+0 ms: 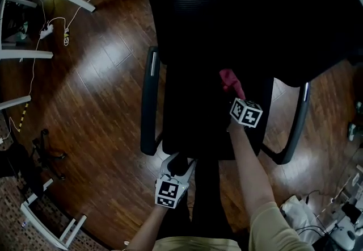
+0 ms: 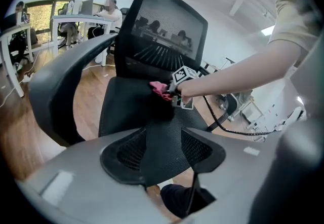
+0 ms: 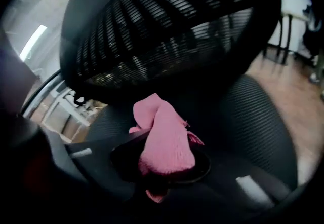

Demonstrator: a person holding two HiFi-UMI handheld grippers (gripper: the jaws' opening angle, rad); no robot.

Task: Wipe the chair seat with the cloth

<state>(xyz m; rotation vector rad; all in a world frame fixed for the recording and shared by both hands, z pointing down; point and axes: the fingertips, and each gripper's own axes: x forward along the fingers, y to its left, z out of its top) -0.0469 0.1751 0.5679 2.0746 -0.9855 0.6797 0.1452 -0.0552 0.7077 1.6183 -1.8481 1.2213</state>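
Right gripper [image 1: 233, 91], jaws closed on the pink cloth [image 3: 164, 142], which lies against the black mesh chair seat [image 1: 190, 111] towards its rear, in front of the backrest [image 3: 167, 30]. Left gripper [image 2: 163, 163], jaws clamped on the seat's front edge.

Black chair seat [image 1: 193, 102]; pink cloth [image 1: 228, 79] at right tool [image 1: 233, 92] tip, mid-seat; left tool [image 1: 176, 164] at seat's front edge; wood floor [image 1: 102, 74].
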